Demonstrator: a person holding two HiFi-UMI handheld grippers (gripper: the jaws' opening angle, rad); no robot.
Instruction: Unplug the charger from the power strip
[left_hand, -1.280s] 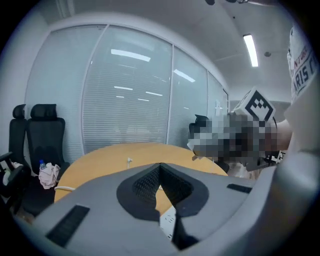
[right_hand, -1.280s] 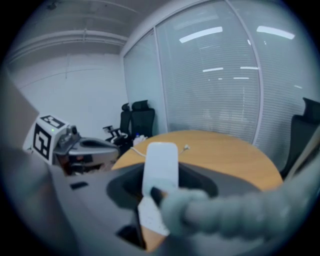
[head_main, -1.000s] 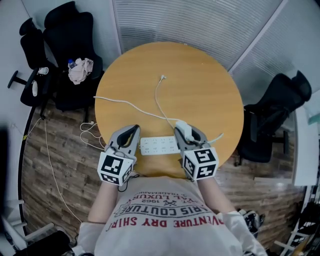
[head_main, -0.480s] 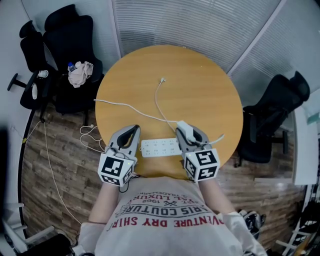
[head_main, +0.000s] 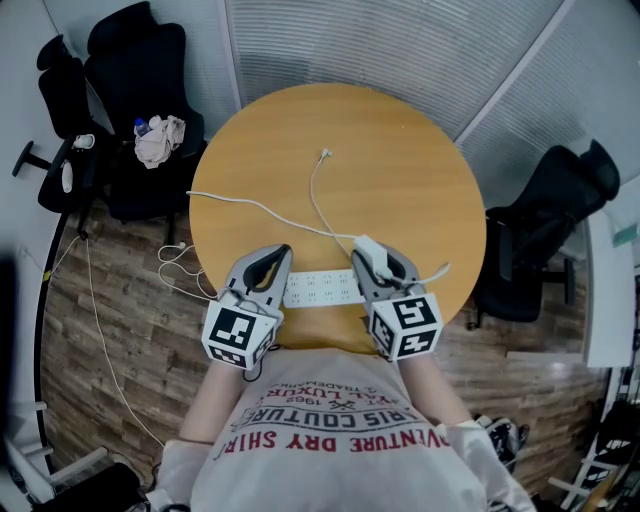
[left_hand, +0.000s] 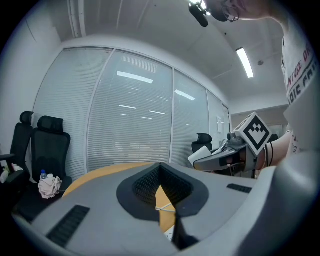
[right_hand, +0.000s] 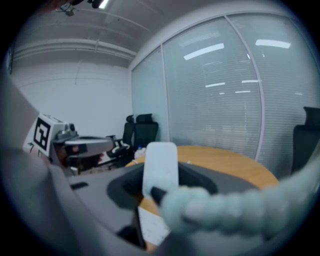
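On the round wooden table (head_main: 400, 170), near its front edge, lies a white power strip (head_main: 320, 288). My right gripper (head_main: 368, 262) is shut on the white charger (head_main: 362, 248) at the strip's right end. The jaws hide the charger's lower end, so I cannot tell whether it sits in a socket. In the right gripper view the charger (right_hand: 160, 167) stands upright between the jaws, with the strip (right_hand: 152, 225) below. Its thin cable (head_main: 316, 195) runs to the table's middle. My left gripper (head_main: 281, 256) is shut and empty, its tip over the strip's left end.
Black office chairs (head_main: 130, 60) stand at the back left, one holding a cloth and a bottle (head_main: 160, 140). Another chair (head_main: 550, 230) stands at the right. A white cord (head_main: 230, 203) crosses the table's left half, and cables (head_main: 90, 300) trail on the wooden floor.
My left gripper has shifted right, and its tip now overlaps the strip's left end. The right gripper keeps its hold on the charger and has hardly moved.
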